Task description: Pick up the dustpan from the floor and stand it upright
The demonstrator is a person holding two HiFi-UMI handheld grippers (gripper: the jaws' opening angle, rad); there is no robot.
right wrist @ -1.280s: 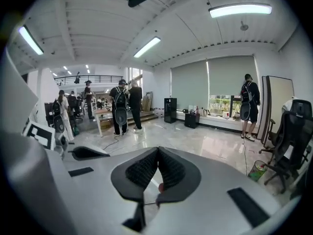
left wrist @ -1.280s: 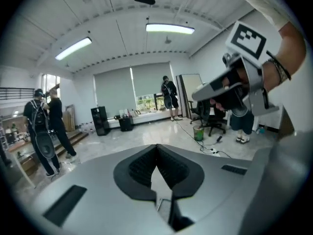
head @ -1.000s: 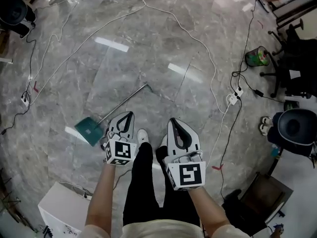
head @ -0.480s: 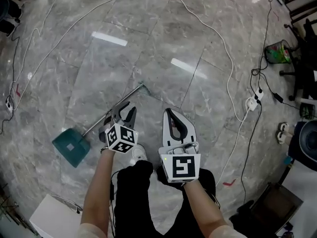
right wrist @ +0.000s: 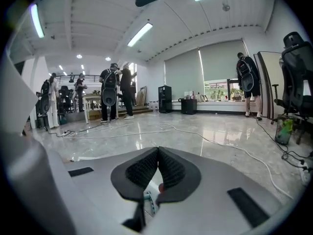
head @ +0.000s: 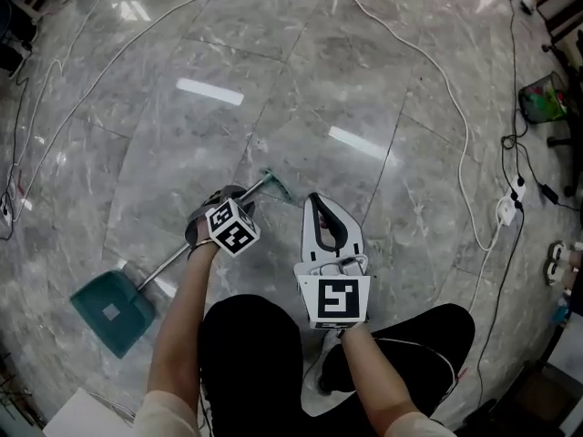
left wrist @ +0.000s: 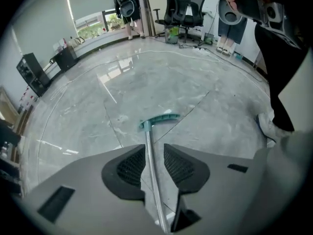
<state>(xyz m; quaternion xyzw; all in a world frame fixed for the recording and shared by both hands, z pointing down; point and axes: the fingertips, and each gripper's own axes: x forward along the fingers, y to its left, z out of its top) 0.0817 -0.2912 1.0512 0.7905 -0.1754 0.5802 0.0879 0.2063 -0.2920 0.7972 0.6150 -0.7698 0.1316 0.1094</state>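
Observation:
A teal dustpan (head: 109, 309) lies flat on the grey marble floor, lower left in the head view. Its long metal handle (head: 178, 260) runs up and right to a teal T-grip (head: 276, 182). My left gripper (head: 221, 209) points steeply down over the handle's upper half. In the left gripper view its jaws (left wrist: 152, 148) are opening; the metal handle (left wrist: 150, 165) runs between the pads with gaps on both sides, and the T-grip (left wrist: 160, 120) lies beyond. My right gripper (head: 321, 198) hovers just right of the T-grip, its tips (right wrist: 158, 152) pressed together and holding nothing.
A white cable (head: 437, 89) loops across the floor to a power strip (head: 504, 209) at the right. A green waste bin (head: 545, 98) stands at the far right. People (right wrist: 110, 94) stand far off. A white box (head: 82, 417) sits at the bottom left.
Both grippers have dropped toward the floor as the person crouched. The left gripper went from shut to open and came down over the dustpan's handle.

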